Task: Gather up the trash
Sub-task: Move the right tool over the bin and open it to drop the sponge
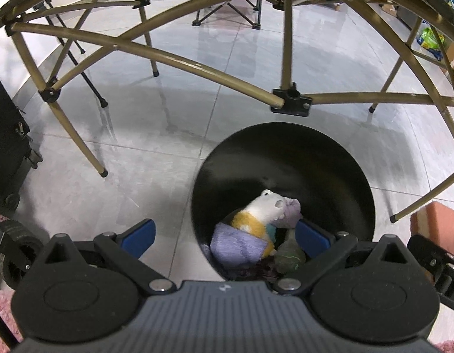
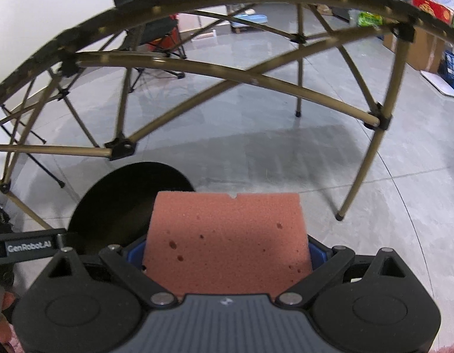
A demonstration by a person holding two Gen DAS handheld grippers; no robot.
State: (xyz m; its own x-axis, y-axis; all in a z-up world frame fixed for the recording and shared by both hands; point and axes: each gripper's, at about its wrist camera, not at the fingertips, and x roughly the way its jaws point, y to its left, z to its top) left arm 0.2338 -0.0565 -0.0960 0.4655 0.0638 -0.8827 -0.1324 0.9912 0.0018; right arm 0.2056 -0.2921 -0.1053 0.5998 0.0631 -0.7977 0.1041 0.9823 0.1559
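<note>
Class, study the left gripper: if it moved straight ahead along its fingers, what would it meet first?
Probably the plush toy lying in the black bin; the open left gripper points down into it, though depth is unclear.

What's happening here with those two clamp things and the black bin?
A person is collecting trash with two handheld grippers. The left gripper hangs open over the black bin, which already holds a plush toy and other soft items. The right gripper has its jaws shut on a pink sponge, beside the bin.

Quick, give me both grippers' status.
Left gripper: open, holding nothing, over the black bin.
Right gripper: jaws shut on the pink sponge.
</note>
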